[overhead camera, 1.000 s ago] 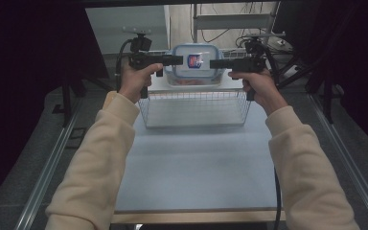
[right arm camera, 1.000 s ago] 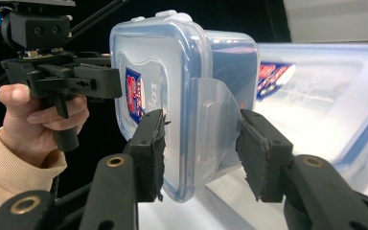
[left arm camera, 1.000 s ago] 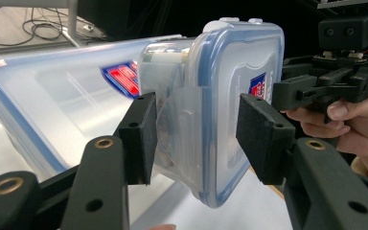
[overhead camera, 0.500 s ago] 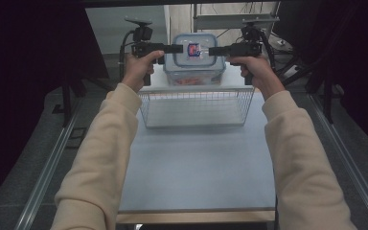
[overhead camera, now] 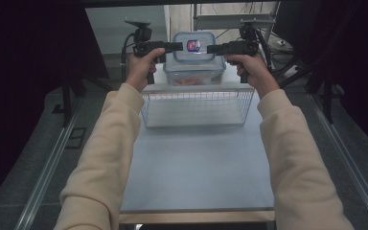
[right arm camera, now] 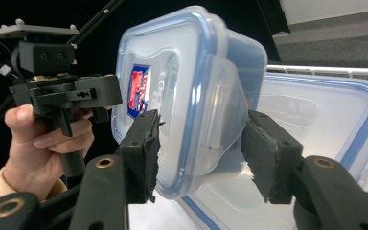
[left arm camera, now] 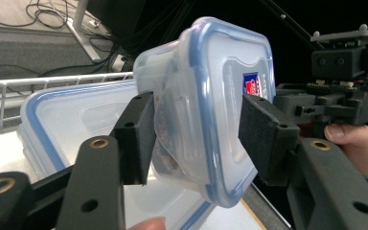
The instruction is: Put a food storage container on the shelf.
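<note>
A small clear container (overhead camera: pixel 194 46) with a blue-rimmed lid and a red and blue label hangs in the air, tipped so that the lid faces the person. My left gripper (overhead camera: pixel 175 46) is shut on its left end and my right gripper (overhead camera: pixel 214 48) on its right end. In the left gripper view the pads (left arm camera: pixel 136 136) press the container (left arm camera: pixel 211 96) from base and lid. The right gripper view has the same hold, with the gripper (right arm camera: pixel 201 153) on the container (right arm camera: pixel 182 76). Something reddish-brown lies inside.
A larger lidded container (overhead camera: pixel 194 74) with orange contents stands right below the held one, beyond a wire basket (overhead camera: pixel 196 103) at the far end of the pale blue table (overhead camera: pixel 196 167). Cables and dark stands surround the table's far end.
Both grippers have carried the small container upward and farther from the person, so it now hangs higher above the larger container. The grip has stayed the same.
</note>
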Demonstrator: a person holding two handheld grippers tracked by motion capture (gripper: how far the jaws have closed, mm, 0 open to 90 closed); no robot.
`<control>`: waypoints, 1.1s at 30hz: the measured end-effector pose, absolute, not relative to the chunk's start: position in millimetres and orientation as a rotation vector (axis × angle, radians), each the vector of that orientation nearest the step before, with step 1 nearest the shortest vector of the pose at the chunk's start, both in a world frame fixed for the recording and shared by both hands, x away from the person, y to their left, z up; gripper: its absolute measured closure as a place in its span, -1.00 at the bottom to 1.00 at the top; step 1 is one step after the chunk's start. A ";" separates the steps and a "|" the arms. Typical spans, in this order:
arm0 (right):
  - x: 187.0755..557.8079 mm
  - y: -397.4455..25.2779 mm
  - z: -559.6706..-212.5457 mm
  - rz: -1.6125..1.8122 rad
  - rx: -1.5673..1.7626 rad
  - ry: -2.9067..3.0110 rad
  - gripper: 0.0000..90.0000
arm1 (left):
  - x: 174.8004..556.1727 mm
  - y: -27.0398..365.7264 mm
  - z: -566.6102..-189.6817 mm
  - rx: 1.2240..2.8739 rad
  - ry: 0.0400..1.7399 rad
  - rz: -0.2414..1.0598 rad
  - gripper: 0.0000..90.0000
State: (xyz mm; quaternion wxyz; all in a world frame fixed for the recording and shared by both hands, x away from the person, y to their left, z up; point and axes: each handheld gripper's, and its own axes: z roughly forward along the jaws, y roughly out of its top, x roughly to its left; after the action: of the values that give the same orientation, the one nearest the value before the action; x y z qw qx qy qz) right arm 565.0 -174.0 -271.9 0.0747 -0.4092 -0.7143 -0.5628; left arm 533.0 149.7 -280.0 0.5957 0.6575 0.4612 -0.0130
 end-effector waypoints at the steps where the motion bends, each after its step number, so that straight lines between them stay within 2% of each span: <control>1: 565.3 -174.1 -272.5 -1.688 -1.232 -2.135 0.03 | 534.3 150.0 -281.0 1.523 1.075 -0.040 0.04; 9: 569.3 -174.4 -277.6 -1.676 -1.277 -2.077 -0.11 | 538.1 150.2 -285.3 1.515 1.087 -0.071 -0.05; 13: 569.0 -177.0 -276.8 -1.689 -1.293 -2.056 -0.10 | 540.0 152.0 -288.1 1.500 1.106 -0.075 -0.17; 20: 563.4 -186.5 -271.9 -1.729 -1.338 -2.108 -0.19 | 537.3 157.3 -289.8 1.486 1.109 -0.071 -0.28; 33: 542.0 -193.2 -270.4 -1.764 -1.317 -2.151 -0.21 | 509.9 167.1 -286.9 1.502 1.091 -0.023 -0.34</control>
State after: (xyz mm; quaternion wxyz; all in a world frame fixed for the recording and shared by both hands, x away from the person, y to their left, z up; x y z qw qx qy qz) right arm 542.0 -193.2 -270.4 0.0319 -0.4278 -0.6984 -0.5729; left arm 509.9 167.1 -286.9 0.5994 0.6477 0.4703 -0.0098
